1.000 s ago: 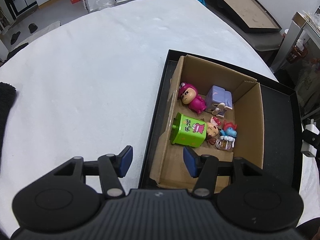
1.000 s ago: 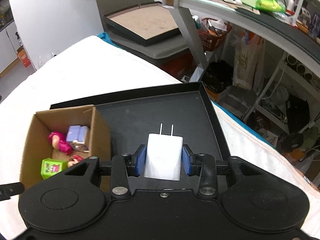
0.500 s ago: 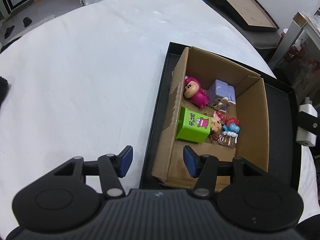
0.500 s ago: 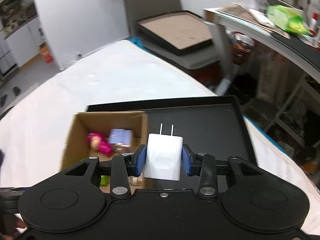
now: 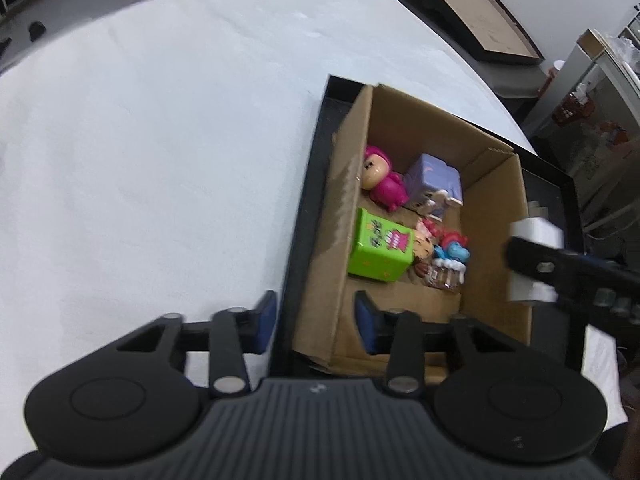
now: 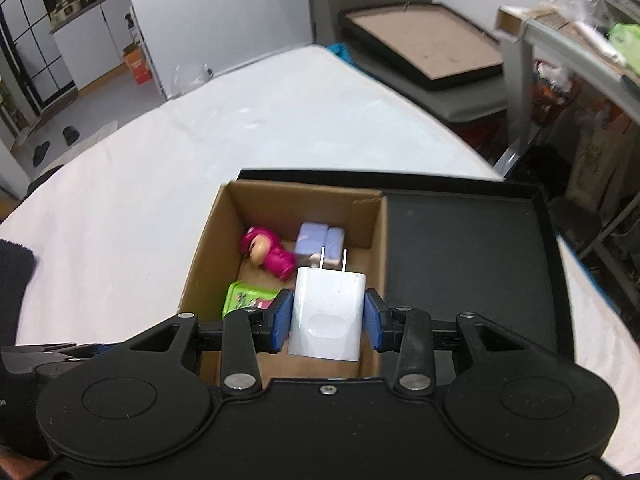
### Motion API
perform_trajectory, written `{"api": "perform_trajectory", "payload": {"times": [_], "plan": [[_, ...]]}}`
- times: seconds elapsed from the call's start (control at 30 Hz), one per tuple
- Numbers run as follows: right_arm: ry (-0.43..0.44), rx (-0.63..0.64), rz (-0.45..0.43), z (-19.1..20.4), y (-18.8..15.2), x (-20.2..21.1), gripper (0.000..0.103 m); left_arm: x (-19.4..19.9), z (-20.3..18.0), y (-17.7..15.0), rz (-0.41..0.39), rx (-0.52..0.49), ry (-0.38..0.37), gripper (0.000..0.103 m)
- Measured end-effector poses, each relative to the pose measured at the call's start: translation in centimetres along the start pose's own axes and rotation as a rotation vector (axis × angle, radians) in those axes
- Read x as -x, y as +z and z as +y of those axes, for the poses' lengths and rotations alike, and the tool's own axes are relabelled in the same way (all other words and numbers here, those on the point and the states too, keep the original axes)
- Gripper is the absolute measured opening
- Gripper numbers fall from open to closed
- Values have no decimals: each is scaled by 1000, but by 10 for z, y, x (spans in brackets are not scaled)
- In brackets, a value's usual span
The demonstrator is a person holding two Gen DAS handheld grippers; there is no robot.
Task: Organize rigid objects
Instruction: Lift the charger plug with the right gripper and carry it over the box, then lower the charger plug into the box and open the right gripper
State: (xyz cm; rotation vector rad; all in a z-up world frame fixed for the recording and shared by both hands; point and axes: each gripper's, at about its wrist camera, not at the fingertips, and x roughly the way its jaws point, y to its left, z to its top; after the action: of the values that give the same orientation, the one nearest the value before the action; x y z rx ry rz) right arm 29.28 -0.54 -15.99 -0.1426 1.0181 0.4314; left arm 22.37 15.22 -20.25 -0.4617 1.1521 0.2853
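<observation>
Across a white-covered surface (image 5: 160, 140), from left to right: the left gripper (image 5: 316, 322) hangs with its blue pads spread apart and nothing between them, straddling the near left wall of a cardboard box (image 5: 492, 248) that sits inside a shallow black tray (image 6: 472, 256). Sorted into the box already are a pink figurine (image 5: 382, 184), a lilac cube toy (image 5: 434, 182), a green printed block (image 5: 378, 250) and a small cluster of figures, among them a blue one (image 5: 452, 252), lying close together on the cardboard floor. Further right, the right gripper (image 6: 326, 322) is clamped on a white wall charger (image 6: 328, 316), prongs pointing away from the camera, held above the box's near right corner rather than resting on anything. Bare tray floor stretches to the right of the box. Judging by the scene, the sorting looks nearly finished: the toys are boxed, no loose item shows on the white cover, and the charger appears to be the last piece, needing only to be lowered and released among the toys.
</observation>
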Motion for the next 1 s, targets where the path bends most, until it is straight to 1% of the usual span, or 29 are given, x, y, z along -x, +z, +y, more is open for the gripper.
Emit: {"api": "perform_trajectory", "payload": {"times": [0.03,0.07,0.1,0.3,0.57,0.73,1.0], "plan": [[6,-1,16,2,-1,-4,38,-1,0,0,3,3,-17,20],[13,-6,38,2,-1,-11,38,-1,0,-1,5,-2,-23,13],[17,-12,58,3,-1,-15,38,-2,-1,-1,6,-10,-20,12],[46,-41,148,4,-5,-41,38,-4,2,1,19,-9,-43,12],[54,-19,211,13,-9,-65,38,-3,6,4,36,1,-71,13],[78,-18,220,15,-9,-75,38,-4,9,6,46,10,-75,13],[63,27,218,24,-9,-86,37,-3,10,5,45,20,-77,13]]}}
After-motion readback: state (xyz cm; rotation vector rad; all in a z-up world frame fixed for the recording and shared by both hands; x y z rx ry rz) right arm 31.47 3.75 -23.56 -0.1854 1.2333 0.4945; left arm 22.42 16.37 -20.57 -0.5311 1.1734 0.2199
